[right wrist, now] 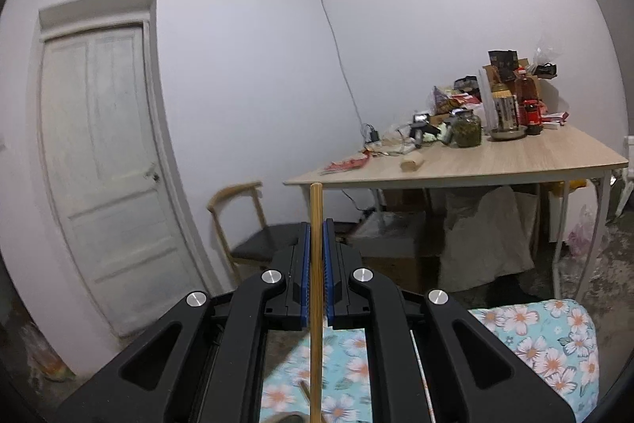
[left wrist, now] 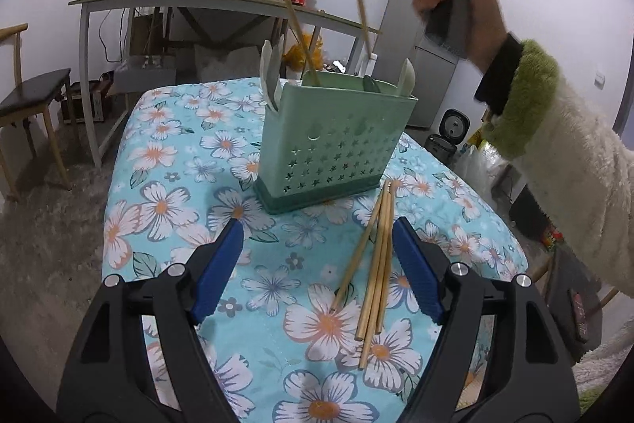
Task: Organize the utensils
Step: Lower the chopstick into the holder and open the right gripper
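One chopstick (right wrist: 316, 264) is clamped in the right gripper (right wrist: 316, 264) above the green caddy (left wrist: 333, 145). Four chopsticks (left wrist: 376, 264) are left on the table, framed by the left gripper (left wrist: 317, 264), spread wide.

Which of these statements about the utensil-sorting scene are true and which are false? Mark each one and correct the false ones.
1. The right gripper is shut on a single chopstick. True.
2. The left gripper is clamped on a spoon. False: its jaws are open and hold nothing.
3. Loose chopsticks lie on the floral tablecloth in front of the green utensil holder. True.
4. The green utensil holder is lying on its side. False: it stands upright.
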